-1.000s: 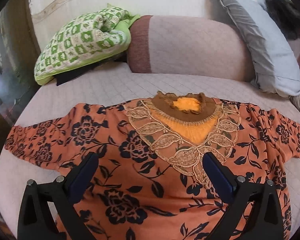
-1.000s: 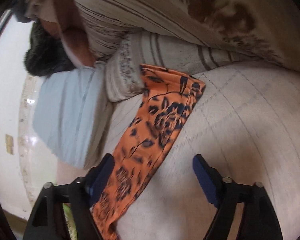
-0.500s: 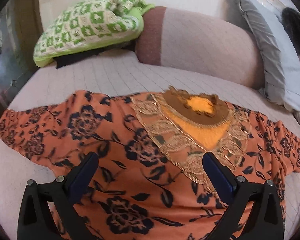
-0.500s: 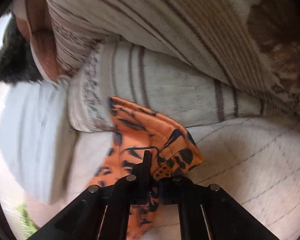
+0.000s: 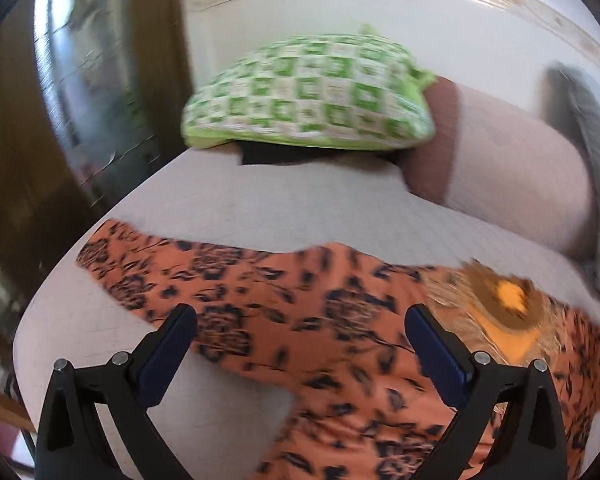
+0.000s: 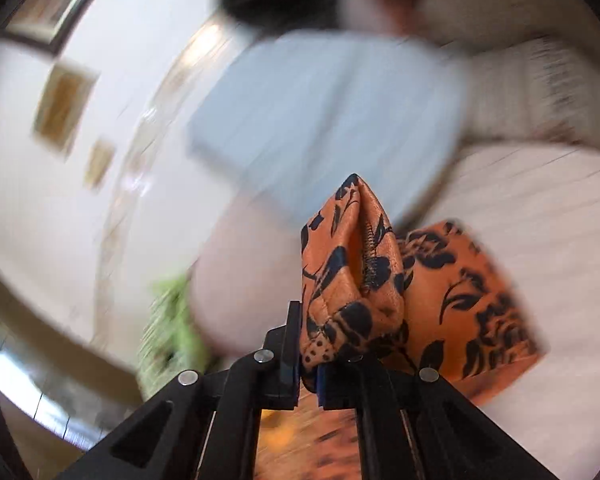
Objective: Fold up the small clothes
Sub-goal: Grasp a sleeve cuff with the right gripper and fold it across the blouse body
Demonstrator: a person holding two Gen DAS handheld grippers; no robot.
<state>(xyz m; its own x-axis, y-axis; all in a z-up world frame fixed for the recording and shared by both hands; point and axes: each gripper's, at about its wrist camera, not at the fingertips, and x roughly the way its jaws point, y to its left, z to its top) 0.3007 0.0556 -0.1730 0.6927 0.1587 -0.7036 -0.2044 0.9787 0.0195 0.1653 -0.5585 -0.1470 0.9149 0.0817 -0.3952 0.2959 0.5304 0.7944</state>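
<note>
An orange blouse with black flowers (image 5: 332, 320) lies spread on the pale quilted bed (image 5: 260, 200). Its brown and gold lace collar (image 5: 504, 300) is at the right. Its left sleeve (image 5: 140, 268) stretches out flat to the left. My left gripper (image 5: 300, 344) is open and hovers over the left shoulder and sleeve. My right gripper (image 6: 310, 364) is shut on the end of the right sleeve (image 6: 352, 264), which stands bunched up between the jaws and lifted off the bed. The view is blurred by motion.
A green checked pillow (image 5: 312, 92) and a pink and brown bolster (image 5: 500, 160) lie at the head of the bed. A grey pillow (image 6: 332, 116) sits at the right. A dark wooden frame (image 5: 28, 160) borders the bed's left edge.
My right gripper has lifted the sleeve end it closed on and swung it toward the blouse's middle. My left gripper has moved left, from the chest toward the left sleeve.
</note>
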